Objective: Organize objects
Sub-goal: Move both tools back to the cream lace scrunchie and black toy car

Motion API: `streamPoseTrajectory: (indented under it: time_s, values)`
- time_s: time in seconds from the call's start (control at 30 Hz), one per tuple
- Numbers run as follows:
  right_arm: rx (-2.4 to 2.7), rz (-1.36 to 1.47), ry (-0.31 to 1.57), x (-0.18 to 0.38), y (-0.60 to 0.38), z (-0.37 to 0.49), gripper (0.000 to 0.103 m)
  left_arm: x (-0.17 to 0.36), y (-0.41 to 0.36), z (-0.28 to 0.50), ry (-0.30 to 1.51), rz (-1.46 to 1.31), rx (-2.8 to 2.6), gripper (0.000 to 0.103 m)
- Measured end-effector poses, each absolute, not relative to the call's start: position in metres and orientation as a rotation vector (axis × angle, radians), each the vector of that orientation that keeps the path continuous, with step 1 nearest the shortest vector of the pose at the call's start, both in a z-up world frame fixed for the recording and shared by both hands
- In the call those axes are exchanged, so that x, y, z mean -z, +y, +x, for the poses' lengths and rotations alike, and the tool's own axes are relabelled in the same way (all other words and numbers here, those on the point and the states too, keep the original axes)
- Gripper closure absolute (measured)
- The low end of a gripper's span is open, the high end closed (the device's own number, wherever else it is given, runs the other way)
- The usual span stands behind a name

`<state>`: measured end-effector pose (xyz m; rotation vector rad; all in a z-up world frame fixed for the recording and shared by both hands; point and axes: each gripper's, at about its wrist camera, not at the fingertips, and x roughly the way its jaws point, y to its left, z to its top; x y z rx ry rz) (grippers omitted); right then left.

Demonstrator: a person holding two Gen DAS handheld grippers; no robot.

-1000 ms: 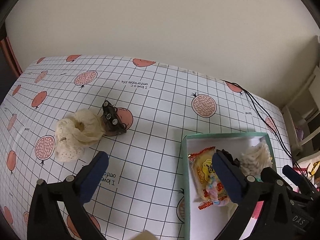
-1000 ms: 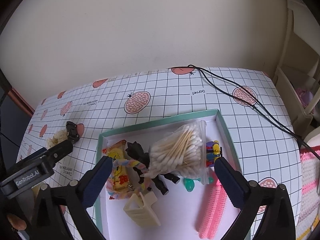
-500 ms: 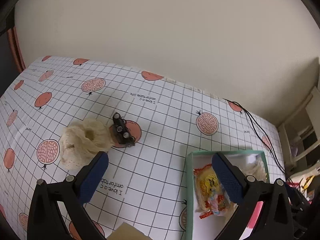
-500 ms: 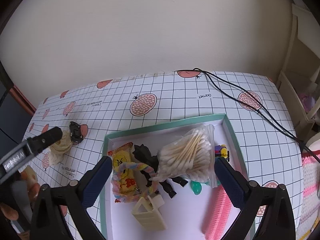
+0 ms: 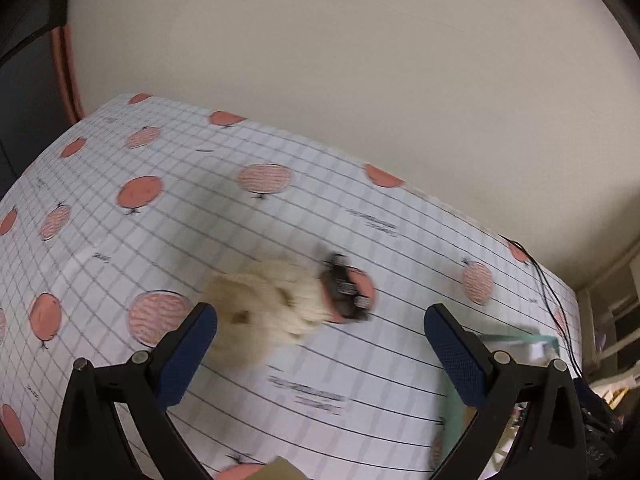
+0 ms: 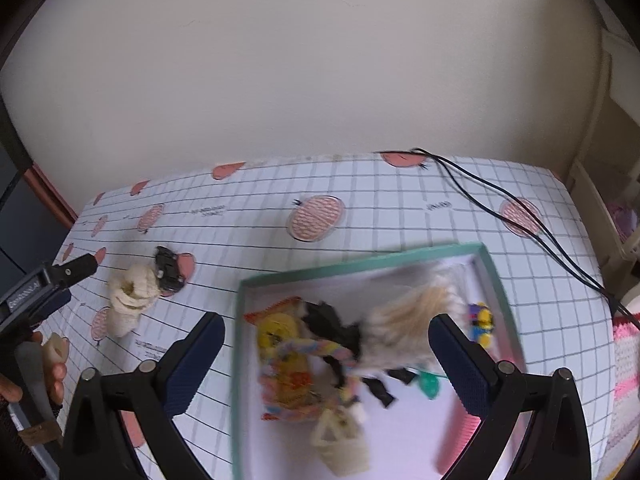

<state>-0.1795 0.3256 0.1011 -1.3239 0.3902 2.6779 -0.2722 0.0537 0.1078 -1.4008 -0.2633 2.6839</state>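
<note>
A cream lace scrunchie (image 5: 266, 312) lies on the checked tablecloth with a small black clip (image 5: 344, 290) touching its right side. My left gripper (image 5: 320, 344) hovers open just in front of them, nothing between its fingers. In the right wrist view the scrunchie (image 6: 132, 298) and clip (image 6: 170, 272) lie left of a teal-rimmed box (image 6: 360, 262). The box holds a cotton swab bag (image 6: 408, 320), a yellow snack pack (image 6: 284, 356), a pastel rope tie, a black bow, a cream claw clip (image 6: 344, 444) and a pink comb. My right gripper (image 6: 326, 360) hangs open above the box.
Two black cables (image 6: 516, 216) run across the table's back right. The wall stands close behind the table. A white shelf unit (image 6: 616, 184) and a pink knitted mat (image 6: 628, 364) are at the right. A hand (image 6: 36, 372) holds the left gripper's handle.
My left gripper has swung left and forward, so the scrunchie and clip now sit centred ahead of it. My right gripper has pulled back a little from the box. Both stay open.
</note>
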Motion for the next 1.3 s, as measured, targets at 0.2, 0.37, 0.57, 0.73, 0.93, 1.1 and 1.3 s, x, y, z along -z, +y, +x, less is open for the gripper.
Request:
streamPoseTrajectory:
  time_s: [0.2,0.37,0.57,0.73,0.93,1.1,1.3]
  values:
    - [-2.774,-1.297,0.32,-0.109,0.28,-0.196,0.0,-0.103,0.004,-0.281,-0.364,-1.435,-2.725,0.0]
    - [-2.861,-1.296,0.292,-0.108,0.236,-0.21,0.0,-0.1,-0.022,-0.285,-0.414,-1.434,-2.746,0.0]
    - [-2.852,-1.37,0.246,-0.091,0.204,-0.229,0.0,-0.094,-0.035,-0.291,-0.461,-1.41,-2.744,0.0]
    - [-2.824,-1.429,0.198,-0.079,0.192,-0.251,0.003,-0.086,-0.028,-0.296,-0.479,-1.406,-2.701,0.0]
    - [-2.814,-1.487,0.132,-0.065,0.177,-0.276,0.01,-0.072,-0.019,-0.301,-0.514,-1.438,-2.65,0.0]
    - [-2.811,-1.534,0.045,-0.051,0.162,-0.292,0.016,-0.057,-0.018,-0.307,-0.54,-1.493,-2.623,0.0]
    - [-2.792,-1.573,0.009,-0.038,0.154,-0.306,0.019,-0.047,-0.014,-0.312,-0.556,-1.516,-2.607,0.0]
